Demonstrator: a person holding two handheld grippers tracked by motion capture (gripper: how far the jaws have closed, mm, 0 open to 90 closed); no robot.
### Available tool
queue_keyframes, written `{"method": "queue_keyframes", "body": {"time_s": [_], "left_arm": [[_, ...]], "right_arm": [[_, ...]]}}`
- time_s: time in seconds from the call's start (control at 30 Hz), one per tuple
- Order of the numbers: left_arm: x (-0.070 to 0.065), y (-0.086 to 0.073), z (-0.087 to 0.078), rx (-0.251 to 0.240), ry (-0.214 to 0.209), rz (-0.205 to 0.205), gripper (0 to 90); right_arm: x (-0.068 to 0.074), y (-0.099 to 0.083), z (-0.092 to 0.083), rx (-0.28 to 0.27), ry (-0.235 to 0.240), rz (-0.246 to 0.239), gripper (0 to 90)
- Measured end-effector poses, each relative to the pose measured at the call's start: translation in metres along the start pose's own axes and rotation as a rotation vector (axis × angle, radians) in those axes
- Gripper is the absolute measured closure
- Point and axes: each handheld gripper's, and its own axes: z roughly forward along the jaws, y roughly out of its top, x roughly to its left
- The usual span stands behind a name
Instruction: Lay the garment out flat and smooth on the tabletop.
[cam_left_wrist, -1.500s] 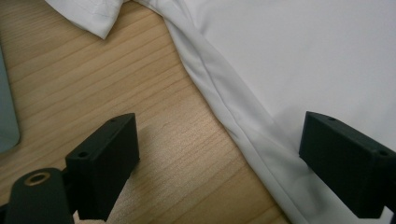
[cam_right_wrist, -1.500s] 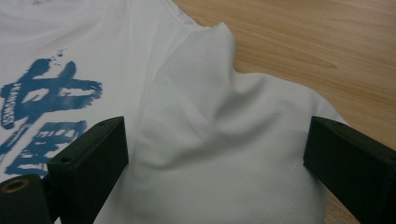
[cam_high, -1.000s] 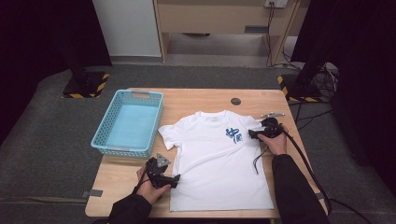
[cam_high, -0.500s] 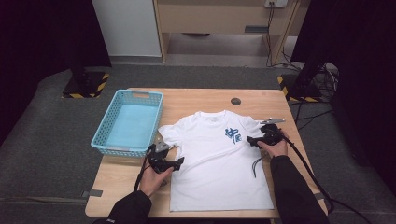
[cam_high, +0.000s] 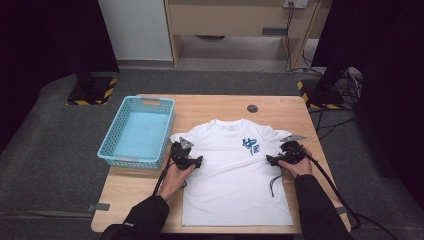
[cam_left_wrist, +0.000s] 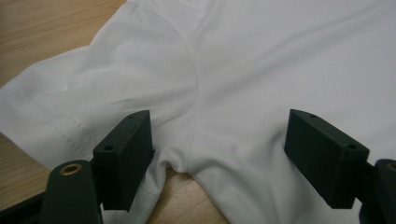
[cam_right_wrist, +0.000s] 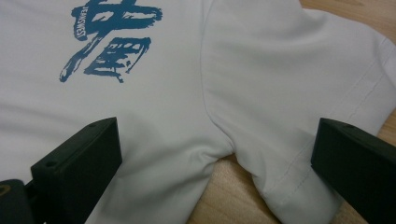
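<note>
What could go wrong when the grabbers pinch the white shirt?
1. Both hand-held grippers sit at the armpits of the shirt, jaws open. The left hand-held gripper, which has just been closing a little, might catch only the top layer at the fold.
2. The right hand-held gripper straddles bare table at the armpit notch, so it may pinch little cloth and slip.
3. Uneven grips could wrinkle the flat shirt.

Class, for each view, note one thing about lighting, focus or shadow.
High view: the white T-shirt and table are evenly lit, the surroundings dark. Left gripper view: soft, warm-tinted, black jaws slightly blurred at the armpit seam. Right gripper view: the blue print is sharp, soft shadow along the sleeve seam.
</note>
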Motion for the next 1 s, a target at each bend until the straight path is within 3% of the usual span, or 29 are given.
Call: {"method": "queue_keyframes", "body": {"time_s": [0.17, 0.23, 0.37, 0.5, 0.63, 0.8, 1.0], "left_arm": [[0.002, 0.003, -0.003, 0.017, 0.0, -0.016, 25.7], [0.002, 0.005, -0.008, 0.006, -0.003, -0.011, 25.5], [0.0, 0.007, -0.023, -0.026, -0.003, -0.016, 23.4], [-0.001, 0.003, -0.04, -0.06, -0.033, -0.061, 22.5], [-0.005, -0.002, -0.053, -0.082, -0.046, -0.082, 20.9], [-0.014, -0.008, -0.063, -0.065, -0.067, -0.065, 18.7], [-0.026, -0.021, -0.079, -0.053, -0.076, -0.031, 17.9]], "right_arm": [[0.002, 0.001, -0.008, -0.01, -0.01, 0.018, 3.5], [0.004, 0.002, -0.015, -0.04, -0.005, 0.032, 3.7], [0.009, 0.003, -0.026, -0.051, -0.023, 0.057, 3.6], [0.017, 0.0, -0.037, -0.065, -0.028, 0.072, 3.4], [0.03, -0.006, -0.047, -0.075, -0.017, 0.057, 3.6], [0.044, -0.012, -0.055, -0.059, -0.014, 0.032, 2.7], [0.049, -0.02, -0.067, -0.065, -0.006, 0.014, 2.5]]}}
